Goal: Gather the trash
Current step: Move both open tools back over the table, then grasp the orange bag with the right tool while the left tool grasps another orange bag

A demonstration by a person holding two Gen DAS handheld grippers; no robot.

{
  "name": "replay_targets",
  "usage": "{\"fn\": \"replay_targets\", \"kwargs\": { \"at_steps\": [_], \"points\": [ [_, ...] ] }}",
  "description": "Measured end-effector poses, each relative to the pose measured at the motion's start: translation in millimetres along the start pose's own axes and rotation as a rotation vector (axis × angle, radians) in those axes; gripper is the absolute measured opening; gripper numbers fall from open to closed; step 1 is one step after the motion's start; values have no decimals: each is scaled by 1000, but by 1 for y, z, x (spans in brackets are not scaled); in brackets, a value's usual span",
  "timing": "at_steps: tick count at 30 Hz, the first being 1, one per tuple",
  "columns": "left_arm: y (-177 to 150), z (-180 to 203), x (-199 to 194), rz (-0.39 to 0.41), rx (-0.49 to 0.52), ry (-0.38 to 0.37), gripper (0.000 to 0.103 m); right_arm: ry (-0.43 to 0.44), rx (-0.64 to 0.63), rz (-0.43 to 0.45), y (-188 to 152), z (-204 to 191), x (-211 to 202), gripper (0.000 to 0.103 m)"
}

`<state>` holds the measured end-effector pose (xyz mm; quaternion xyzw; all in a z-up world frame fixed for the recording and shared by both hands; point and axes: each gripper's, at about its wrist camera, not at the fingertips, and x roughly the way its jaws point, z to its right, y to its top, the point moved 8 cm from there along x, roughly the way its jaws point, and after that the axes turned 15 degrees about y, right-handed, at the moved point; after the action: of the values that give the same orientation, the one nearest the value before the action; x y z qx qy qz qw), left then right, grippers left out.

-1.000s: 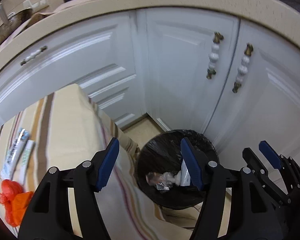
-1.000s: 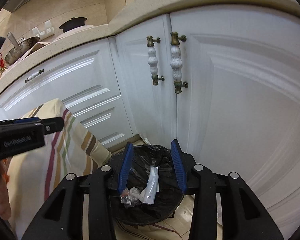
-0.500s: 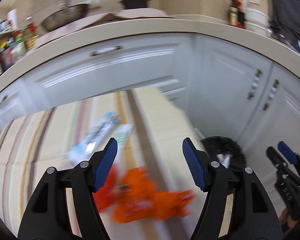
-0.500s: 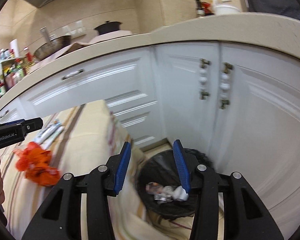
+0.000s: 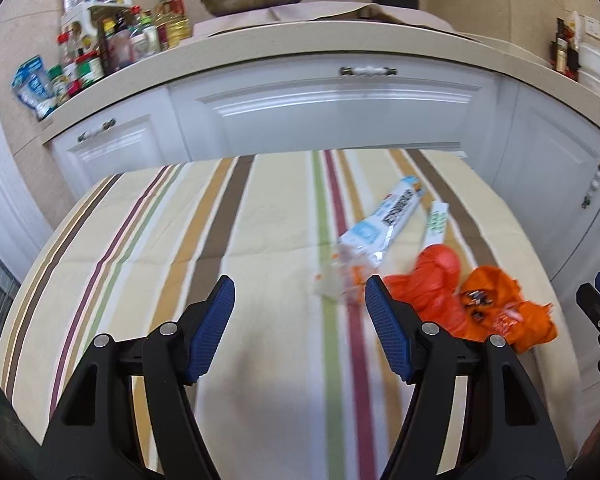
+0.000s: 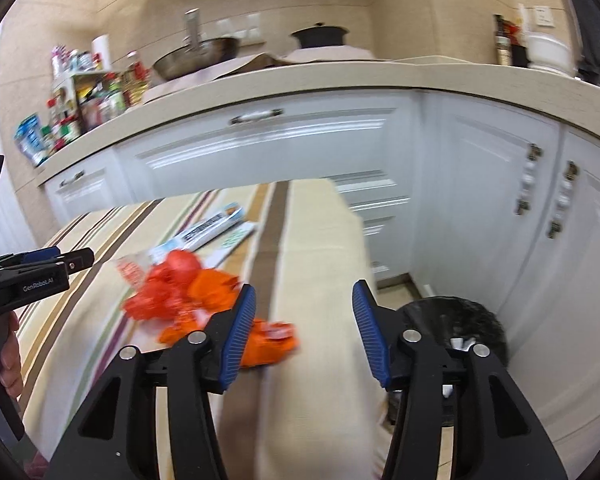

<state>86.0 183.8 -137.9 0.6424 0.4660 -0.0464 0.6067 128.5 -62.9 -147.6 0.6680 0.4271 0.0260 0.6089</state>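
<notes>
Trash lies on a striped tablecloth (image 5: 260, 240): crumpled orange-red wrappers (image 5: 472, 300), a clear crumpled wrapper (image 5: 340, 276), a white-blue snack packet (image 5: 388, 216) and a thin white-green packet (image 5: 436, 220). My left gripper (image 5: 300, 324) is open and empty above the cloth, left of the orange wrappers. My right gripper (image 6: 304, 332) is open and empty over the table's right edge, with the orange wrappers (image 6: 188, 296) at its left finger. A black-lined trash bin (image 6: 460, 328) with trash inside stands on the floor to the right.
White kitchen cabinets (image 5: 340, 116) and a beige countertop (image 5: 300, 44) with bottles, a pan and a pot stand behind the table. More cabinet doors (image 6: 540, 220) stand close behind the bin. The left gripper also shows in the right wrist view (image 6: 40, 276).
Both grippers have swung left and up, away from the bin toward the table. The trash on the cloth now lies in front of them. Both stay open and empty.
</notes>
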Motion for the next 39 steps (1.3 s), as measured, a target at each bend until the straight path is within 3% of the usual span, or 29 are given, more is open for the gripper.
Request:
{"fn": "replay_targets", "kwargs": {
  "at_steps": [7,18,28,39],
  "points": [
    [-13,-24,13,-33,-33,16,66,20,-21,-82,-9,-20,24,59],
    [-18,-17,14,-38,-31,-11,66,49,42,-196,-24,-15,45,59],
    [-23,11,-3,-31,2,-73,66,48,30,-160,-24,-14,32,53],
    [-35,83,-43,23,108,-220,66,-34,61,-45,-15,21,-7,53]
  ]
}}
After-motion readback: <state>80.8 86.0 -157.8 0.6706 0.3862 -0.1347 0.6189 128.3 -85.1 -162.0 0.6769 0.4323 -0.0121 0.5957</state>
